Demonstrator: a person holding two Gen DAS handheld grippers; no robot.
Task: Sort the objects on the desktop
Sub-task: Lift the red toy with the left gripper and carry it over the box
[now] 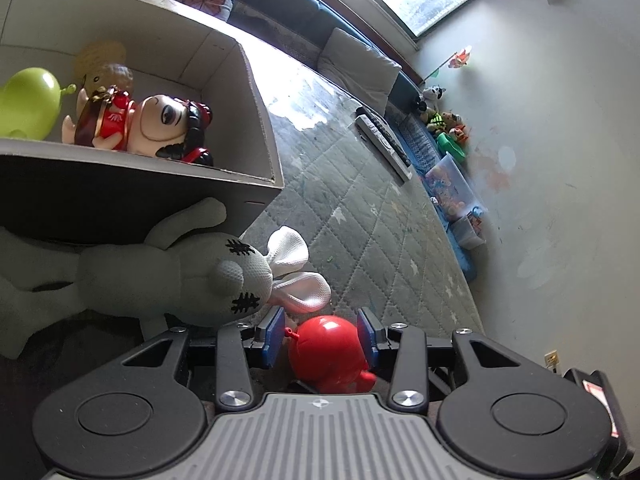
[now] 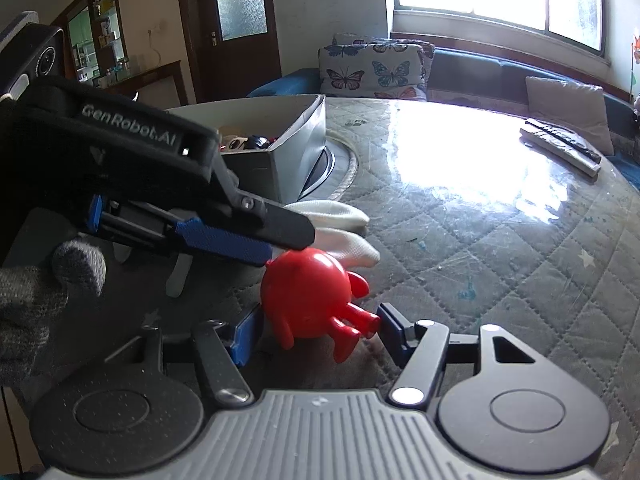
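- Green toy [image 1: 26,104] far left inside cardboard box [image 1: 248,92], next to a cartoon figure in red [image 1: 160,128] lying on its side; box sits on the quilted bench [image 1: 360,216].
- Grey plush [image 1: 168,276] w/ white ears lies just in front of the box, ears near the red toy.
- Left gripper [image 1: 322,338]: jaws wide, blue pads either side of red toy [image 1: 328,350]; the far pad looks to touch it, the near pad has a gap.
- Right wrist view: left gripper [image 2: 280,252] comes in from the left, tip over the top of the red toy [image 2: 308,292], which lies on the bench w/ legs toward the cam.
- Right gripper [image 2: 316,332]: jaws wide, flanking the toy's legs, not pressing.
- Remotes [image 2: 560,146] far right on bench, well apart.
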